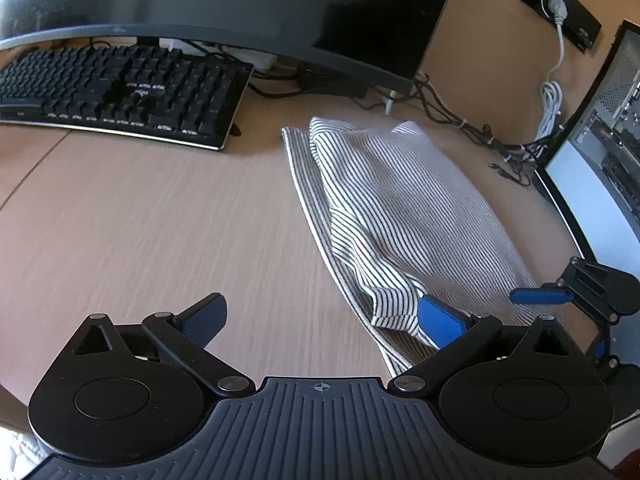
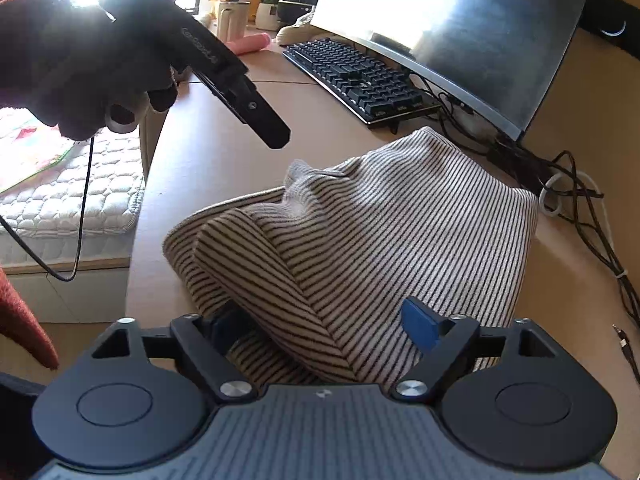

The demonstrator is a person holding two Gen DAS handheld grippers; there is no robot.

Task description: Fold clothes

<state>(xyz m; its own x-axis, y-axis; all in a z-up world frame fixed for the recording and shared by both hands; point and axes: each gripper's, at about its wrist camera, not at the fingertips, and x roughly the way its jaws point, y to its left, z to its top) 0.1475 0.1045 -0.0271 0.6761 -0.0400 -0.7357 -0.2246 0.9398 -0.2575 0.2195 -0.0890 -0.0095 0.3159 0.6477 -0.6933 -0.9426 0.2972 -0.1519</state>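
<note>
- The striped shirt (image 1: 404, 216) sits on the desk (image 1: 160, 220), folded into a long bundle, to the right of the keyboard (image 1: 116, 92) and in front of the monitor (image 1: 240, 4).
- Left gripper (image 1: 324, 320) is spread wide; its right pad just meets the near corner of the shirt, the left one is over bare desk, so it's not gripping anything.
- Right gripper (image 2: 324, 326) is spread wide too, with a rolled fold of the shirt (image 2: 360, 232) lying between the fingers. Pads don't look like they're pressing on it.
- From the right cam, a gloved hand (image 2: 80, 60) holds the left tool above the desk's left edge.
- Tangle of cables (image 1: 480, 132) behind the shirt, near the monitor stand.
</note>
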